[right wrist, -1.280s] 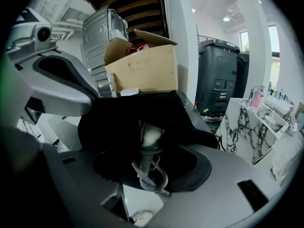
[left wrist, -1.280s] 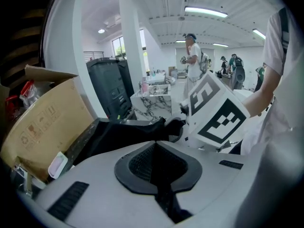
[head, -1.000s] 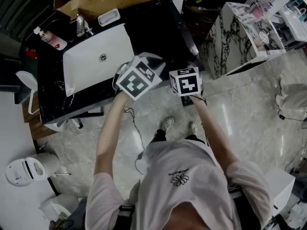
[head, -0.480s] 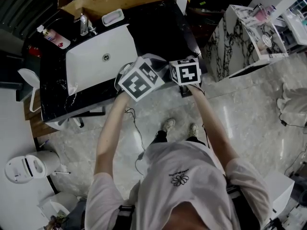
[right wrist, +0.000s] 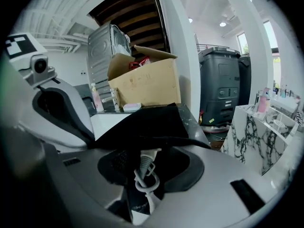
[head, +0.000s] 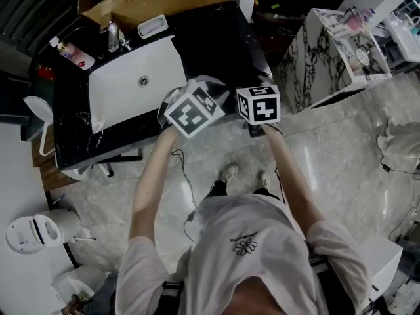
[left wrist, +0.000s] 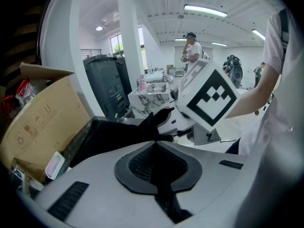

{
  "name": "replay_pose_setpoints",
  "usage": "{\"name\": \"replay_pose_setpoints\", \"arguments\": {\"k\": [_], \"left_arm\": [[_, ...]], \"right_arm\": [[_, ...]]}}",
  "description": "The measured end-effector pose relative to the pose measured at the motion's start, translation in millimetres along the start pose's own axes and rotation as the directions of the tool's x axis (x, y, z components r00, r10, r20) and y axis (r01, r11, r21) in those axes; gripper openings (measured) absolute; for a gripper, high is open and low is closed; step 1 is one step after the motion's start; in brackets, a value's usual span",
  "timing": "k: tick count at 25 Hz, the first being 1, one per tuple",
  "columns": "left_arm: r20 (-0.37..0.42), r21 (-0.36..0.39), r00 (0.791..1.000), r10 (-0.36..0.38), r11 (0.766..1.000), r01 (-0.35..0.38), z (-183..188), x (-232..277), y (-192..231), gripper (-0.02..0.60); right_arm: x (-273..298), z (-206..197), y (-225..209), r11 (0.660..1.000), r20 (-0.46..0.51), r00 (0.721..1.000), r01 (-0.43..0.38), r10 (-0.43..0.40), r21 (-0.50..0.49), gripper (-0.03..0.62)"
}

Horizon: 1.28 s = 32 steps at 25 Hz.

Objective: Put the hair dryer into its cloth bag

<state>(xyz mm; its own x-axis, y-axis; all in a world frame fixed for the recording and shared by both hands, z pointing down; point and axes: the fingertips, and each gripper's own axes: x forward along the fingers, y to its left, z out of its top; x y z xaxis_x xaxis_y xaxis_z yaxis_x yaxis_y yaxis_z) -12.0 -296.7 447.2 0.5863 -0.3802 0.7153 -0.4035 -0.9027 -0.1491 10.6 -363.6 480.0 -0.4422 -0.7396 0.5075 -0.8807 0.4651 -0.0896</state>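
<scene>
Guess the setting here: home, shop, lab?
Likely a mock bathroom inside a bigger open hall: white sink and faucet in a black counter, a toilet nearby, people standing under strip lights.

Black cloth bag (right wrist: 147, 122), white hair dryer cord (right wrist: 142, 171), white sink (head: 125, 87), black counter (head: 216, 38), black-veined white marble cabinet (head: 315, 58).

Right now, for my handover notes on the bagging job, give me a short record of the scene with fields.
Left gripper: shut on black cloth bag
Right gripper: jaws apart, just been closing; white cord between them
Bag: held above the black counter, near the white sink
Hair dryer body: not seen
</scene>
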Motion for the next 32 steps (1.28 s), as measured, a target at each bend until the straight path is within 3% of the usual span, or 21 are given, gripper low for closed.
{"name": "replay_pose_setpoints", "arguments": {"k": [4, 6, 10, 14, 16, 17, 19, 23, 27, 29, 30, 32], "left_arm": [[-0.019, -0.002, 1.000, -0.006, 1.000, 0.006, -7.4, 12.9, -4.4, 0.018], [-0.018, -0.002, 0.999, 0.027, 1.000, -0.027, -9.8, 18.1, -4.0, 0.018], [0.012, -0.025, 0.997, 0.078, 0.997, -0.078, -9.1, 21.1, -8.8, 0.020], [0.119, -0.088, 0.981, 0.154, 0.986, -0.144, 9.0, 4.5, -9.3, 0.040], [0.217, -0.153, 0.949, 0.228, 0.968, -0.197, 29.4, -17.5, -4.6, 0.049], [0.271, -0.197, 0.922, 0.276, 0.954, -0.228, 40.5, -31.4, -1.2, 0.049], [0.378, -0.293, 0.845, 0.378, 0.915, -0.279, 60.8, -62.2, 3.8, 0.043], [0.504, -0.469, 0.642, 0.577, 0.807, -0.357, 80.8, -119.6, 0.8, 0.026], [0.511, -0.611, 0.452, 0.731, 0.679, -0.408, 76.9, -154.9, -14.2, 0.020], [0.477, -0.646, 0.393, 0.786, 0.616, -0.450, 70.9, -163.0, -21.4, 0.016], [0.455, -0.653, 0.378, 0.807, 0.590, -0.474, 67.1, -164.7, -25.0, 0.015], [0.419, -0.658, 0.368, 0.830, 0.557, -0.506, 60.0, -165.1, -31.4, 0.015]], "right_arm": [[-27.1, -10.7, -3.2, 0.996, -0.004, 1.000, 0.022, -0.022, -0.082, 0.099], [-43.5, -14.7, -7.9, 0.995, 0.009, 0.999, 0.036, -0.035, -0.094, 0.049], [-76.2, -12.4, -16.3, 0.995, 0.066, 0.997, 0.036, -0.031, -0.089, 0.026], [-103.4, 7.8, -24.9, 0.995, 0.153, 0.987, 0.063, -0.051, -0.073, 0.018], [-117.2, 25.1, -28.3, 0.995, 0.216, 0.975, 0.076, -0.059, -0.069, 0.017], [-124.4, 35.0, -29.5, 0.994, 0.252, 0.966, 0.081, -0.061, -0.069, 0.015], [-139.7, 55.3, -30.6, 0.992, 0.327, 0.943, 0.097, -0.067, -0.075, 0.014], [-174.0, 85.7, -26.6, 0.986, 0.457, 0.886, 0.132, -0.073, -0.100, 0.012], [-202.6, 96.1, -18.1, 0.980, 0.533, 0.844, 0.144, -0.051, -0.134, 0.013], [-212.1, 94.9, -13.8, 0.979, 0.555, 0.831, 0.143, -0.039, -0.146, 0.012], [-215.8, 92.8, -11.9, 0.979, 0.563, 0.826, 0.139, -0.034, -0.146, 0.012], [-221.1, 87.3, -8.5, 0.981, 0.571, 0.821, 0.130, -0.025, -0.144, 0.012]]}}
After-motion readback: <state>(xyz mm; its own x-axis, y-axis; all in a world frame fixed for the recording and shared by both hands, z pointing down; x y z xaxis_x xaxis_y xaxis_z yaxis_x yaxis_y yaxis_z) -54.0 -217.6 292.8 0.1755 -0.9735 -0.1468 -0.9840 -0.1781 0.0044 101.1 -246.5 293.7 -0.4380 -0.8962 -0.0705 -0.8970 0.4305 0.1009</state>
